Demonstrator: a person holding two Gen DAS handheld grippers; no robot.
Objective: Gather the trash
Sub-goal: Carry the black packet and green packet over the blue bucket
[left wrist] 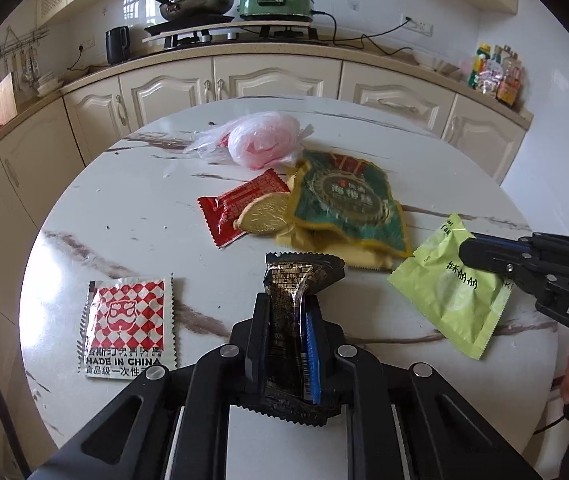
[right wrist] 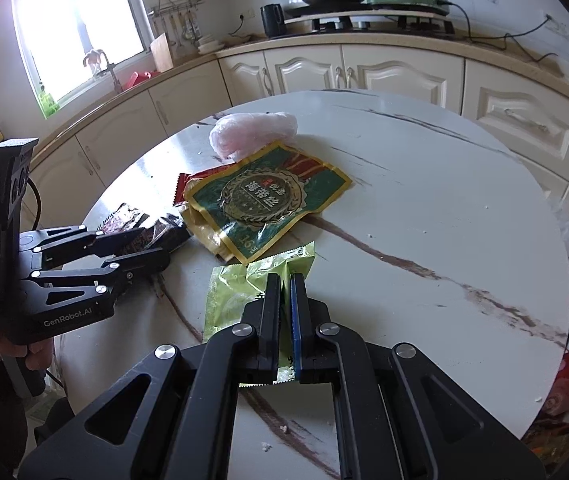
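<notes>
The left gripper (left wrist: 287, 320) is clamped on a black wrapper (left wrist: 300, 280), which stands crumpled between its jaws and sticks out past the tips just above the table (left wrist: 132, 200). The right gripper (right wrist: 284, 304) is likewise closed on a green packet (right wrist: 236, 292), pinching it near one edge so most of the film hangs free to the left. Both pieces look lifted, though whether the green packet's far corner touches the marble is hard to tell through the fisheye. Beyond the tips, a big green-and-gold pouch (left wrist: 348, 204) lies mid-table, overlapping a red wrapper (left wrist: 240, 204) and a small gold packet (left wrist: 262, 216); a pink plastic bag (left wrist: 264, 144) sits behind them, and a red-checked sachet (left wrist: 128, 320) lies apart at the near left. No bin shows in either view. The risks, as I judge them: the green packet is held by a thin margin and could slip out if swung fast; the black wrapper is slick foil and might slide in the pads; and either dangling piece could sweep the loose wrappers off the round edge while crossing the pile.
</notes>
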